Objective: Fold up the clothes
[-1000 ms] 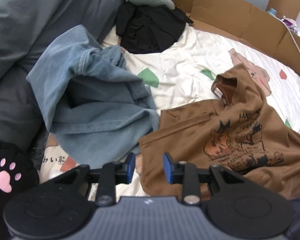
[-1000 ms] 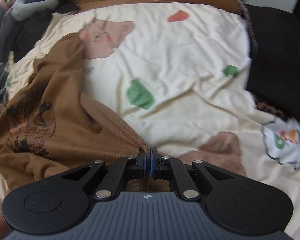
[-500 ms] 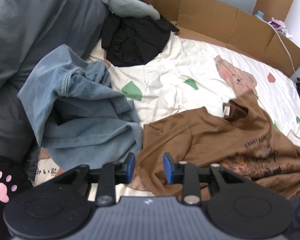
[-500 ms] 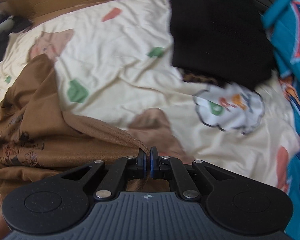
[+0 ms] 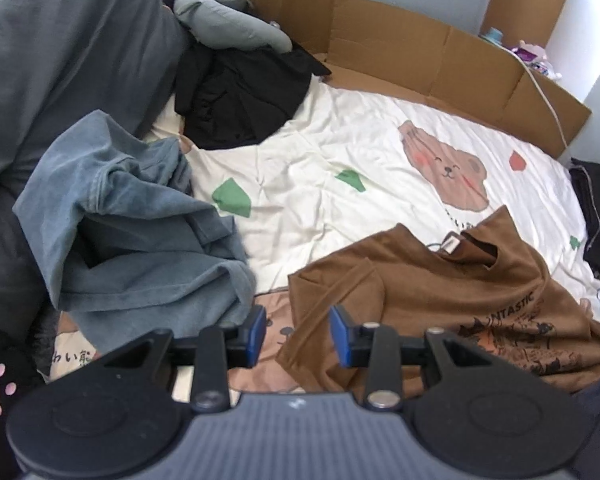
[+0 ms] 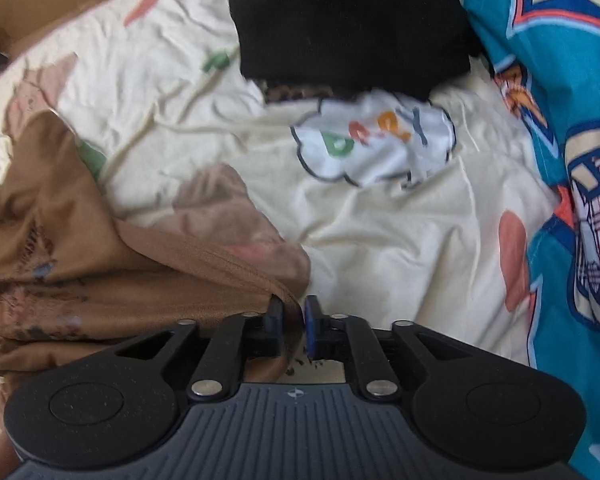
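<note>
The brown T-shirt [image 5: 452, 292] lies crumpled near the bed's [image 5: 320, 152] front edge. The right tongs [image 6: 291, 314], parted slightly, have its hem between them, probably for spreading; the left tongs [image 5: 297, 330] hover released by its sleeve.

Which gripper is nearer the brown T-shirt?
Right. The right gripper has the brown T-shirt hem between its fingers; the left gripper hovers open by its corner.

Right gripper [image 6: 293, 322] with jaws slightly parted around a hem fold of crumpled brown printed T-shirt [image 6: 60, 248]. Cream cartoon-print bedsheet [image 6: 380, 232] beneath. Folded black garment [image 6: 340, 24] at top, teal patterned fabric [image 6: 560, 120] at right.
</note>
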Demonstrator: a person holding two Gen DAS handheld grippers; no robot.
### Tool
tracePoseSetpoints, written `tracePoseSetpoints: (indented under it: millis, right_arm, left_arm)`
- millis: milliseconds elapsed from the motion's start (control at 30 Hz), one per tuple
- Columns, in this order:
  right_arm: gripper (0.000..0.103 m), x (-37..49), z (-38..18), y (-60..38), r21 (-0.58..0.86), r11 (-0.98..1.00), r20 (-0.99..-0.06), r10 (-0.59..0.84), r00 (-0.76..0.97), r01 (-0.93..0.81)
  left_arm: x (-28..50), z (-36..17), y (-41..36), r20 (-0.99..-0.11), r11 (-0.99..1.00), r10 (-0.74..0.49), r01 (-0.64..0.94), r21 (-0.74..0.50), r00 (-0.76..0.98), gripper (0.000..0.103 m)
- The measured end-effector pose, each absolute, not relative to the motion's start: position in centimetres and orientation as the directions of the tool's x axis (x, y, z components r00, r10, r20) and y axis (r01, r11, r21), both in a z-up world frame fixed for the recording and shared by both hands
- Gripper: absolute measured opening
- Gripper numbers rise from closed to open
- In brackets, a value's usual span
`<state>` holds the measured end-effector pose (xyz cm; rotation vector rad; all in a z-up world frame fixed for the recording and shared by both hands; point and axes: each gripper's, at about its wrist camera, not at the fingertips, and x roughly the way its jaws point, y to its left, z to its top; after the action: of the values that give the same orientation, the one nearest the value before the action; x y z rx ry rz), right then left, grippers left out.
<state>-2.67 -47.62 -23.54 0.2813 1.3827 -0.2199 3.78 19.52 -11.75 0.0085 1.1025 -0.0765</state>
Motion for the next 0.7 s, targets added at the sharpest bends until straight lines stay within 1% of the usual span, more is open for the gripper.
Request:
tracePoseSetpoints:
  millis: [100, 133, 200, 233, 333, 433, 533, 633, 700]
  right_arm:
    - [0.015, -1.2, -21.5, -47.7, 0.083, 0.954, -0.979, 0.024, 0.205, 0.287]
    - [0.023, -0.3, -20.6, -47.4, 0.084, 0.964, -0.976, 0.029, 0.215, 0.251]
    - [0.036, 1.5, -18.9, -46.9, 0.086, 0.980, -0.971, 0.042, 0.234, 0.178]
    - [0.037, 2.5, -18.1, -46.6, 0.088, 0.987, -0.969, 0.053, 0.242, 0.137]
    - [0.037, 5.6, -16.2, -45.0, 0.087, 0.996, -0.969, 0.088, 0.232, -0.013]
    - [0.037, 8.1, -15.2, -42.7, 0.050, 0.989, -0.966, 0.084, 0.243, -0.143]
    - [0.037, 9.5, -15.8, -40.8, 0.072, 0.981, -0.954, 0.121, 0.274, -0.182]
    - [0.037, 11.0, -17.8, -39.2, 0.112, 0.972, -0.944, 0.169, 0.283, -0.208]
    - [0.037, 12.4, -19.6, -38.3, 0.129, 0.965, -0.940, 0.192, 0.282, -0.228]
  left_arm:
    - [4.1, -12.2, 19.5, -0.894, 0.997, -0.058, 0.067, -0.031, 0.445, 0.041]
    - [4.2, -12.4, 19.5, -0.895, 0.997, -0.057, 0.065, -0.032, 0.442, 0.042]
    - [4.6, -12.9, 19.4, -0.897, 0.997, -0.059, 0.065, -0.034, 0.438, 0.042]
    - [4.8, -13.2, 19.4, -0.898, 0.997, -0.060, 0.066, -0.034, 0.436, 0.042]
    - [5.6, -14.2, 19.0, -0.901, 0.997, -0.062, 0.072, -0.035, 0.429, 0.044]
    - [6.6, -15.6, 18.3, -0.908, 0.996, -0.060, 0.081, -0.028, 0.414, 0.045]
    - [8.0, -17.3, 17.7, -0.918, 0.996, -0.055, 0.089, -0.021, 0.394, 0.045]
    - [9.9, -19.3, 17.0, -0.927, 0.995, -0.042, 0.099, -0.005, 0.372, 0.050]
    - [11.3, -20.8, 16.7, -0.934, 0.995, -0.028, 0.104, 0.010, 0.356, 0.050]
